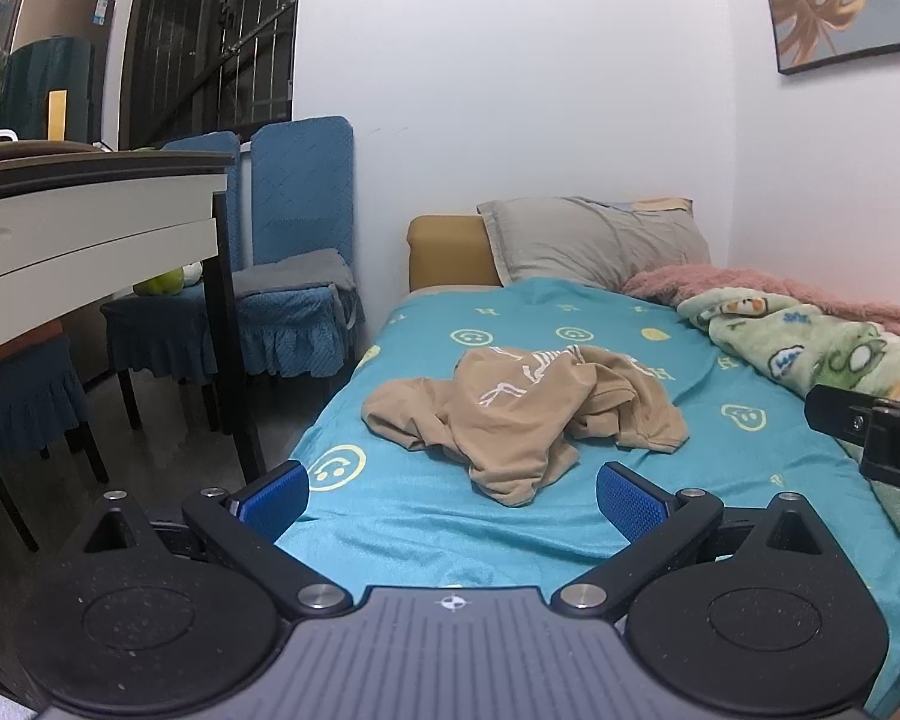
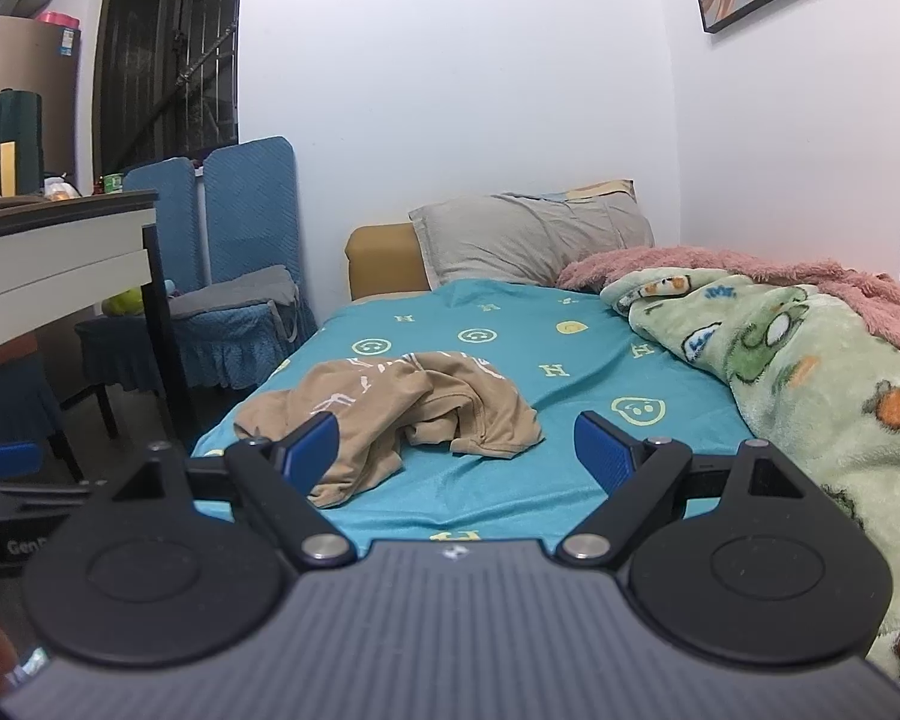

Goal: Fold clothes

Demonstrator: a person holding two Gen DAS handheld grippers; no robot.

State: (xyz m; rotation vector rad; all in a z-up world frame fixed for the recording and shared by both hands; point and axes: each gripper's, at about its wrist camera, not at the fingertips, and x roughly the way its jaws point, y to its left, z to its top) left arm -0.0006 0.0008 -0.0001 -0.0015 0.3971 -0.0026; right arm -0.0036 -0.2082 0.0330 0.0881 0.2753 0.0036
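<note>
A tan shirt with a white print lies crumpled in a heap at the middle of the bed, on a teal sheet dotted with smiley faces. The left claw hangs spread wide and empty at the lower centre of its view, short of the shirt. The right claw is likewise wide apart, holding nothing. A grey pillow sits at the bed's far end, a green blanket at the right. Blue chairs and a table fill the left.
</note>
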